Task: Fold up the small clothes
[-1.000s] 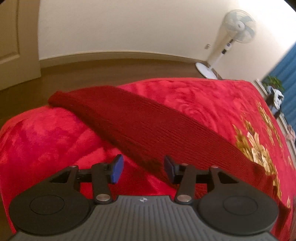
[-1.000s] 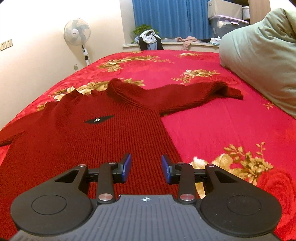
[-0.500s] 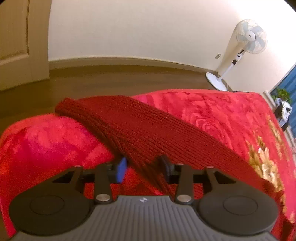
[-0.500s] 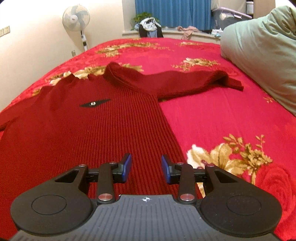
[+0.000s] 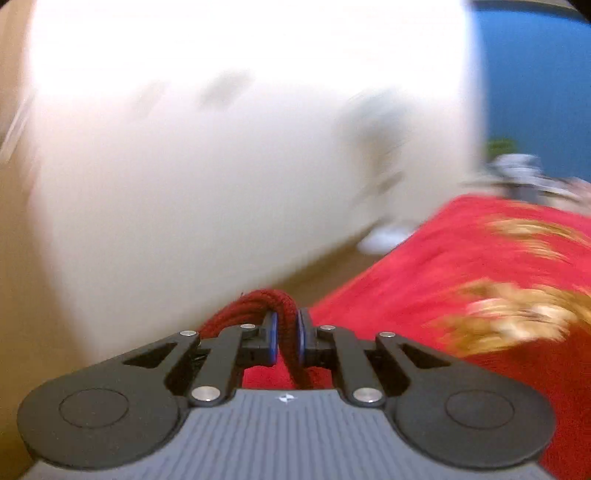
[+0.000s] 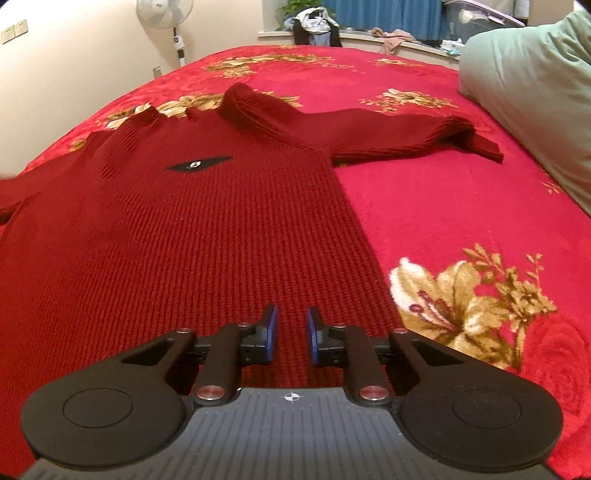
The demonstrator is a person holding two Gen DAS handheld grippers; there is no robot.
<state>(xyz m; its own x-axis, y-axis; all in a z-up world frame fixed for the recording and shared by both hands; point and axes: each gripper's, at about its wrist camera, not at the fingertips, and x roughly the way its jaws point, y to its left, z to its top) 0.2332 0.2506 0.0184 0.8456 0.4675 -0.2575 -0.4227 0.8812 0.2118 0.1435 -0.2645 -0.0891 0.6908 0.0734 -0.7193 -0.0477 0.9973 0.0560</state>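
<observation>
The dark red ribbed knit sweater [image 6: 192,236] lies flat on the bright red plush bedspread with golden flower pattern [image 6: 461,221], its body spread toward the camera of the right wrist and one sleeve stretched out to the right side. Its collar is at the far end, and a small black label with a silver dot [image 6: 197,164] sits on the chest. The right gripper [image 6: 291,332] is low above the lower part of the sweater body; its blue-padded jaws are spread with a gap between them and nothing is held there. The left gripper [image 5: 286,336] has its jaws pressed on a bunched fold of the same red knit, which rises as a loop above the pads [image 5: 272,332] and hangs down between them. The left wrist view is strongly blurred, so only a pale wall, a strip of brown floor and the red bedspread can be read behind it. In the right wrist view, a large pale green pillow [image 6: 528,96] rests on the bedspread at the right, near the end of the sleeve. A white standing fan [image 6: 164,14] stands by the wall at the far left, and blue curtains [image 6: 388,13] hang behind a windowsill with some loose clothes [image 6: 314,22] on it.
</observation>
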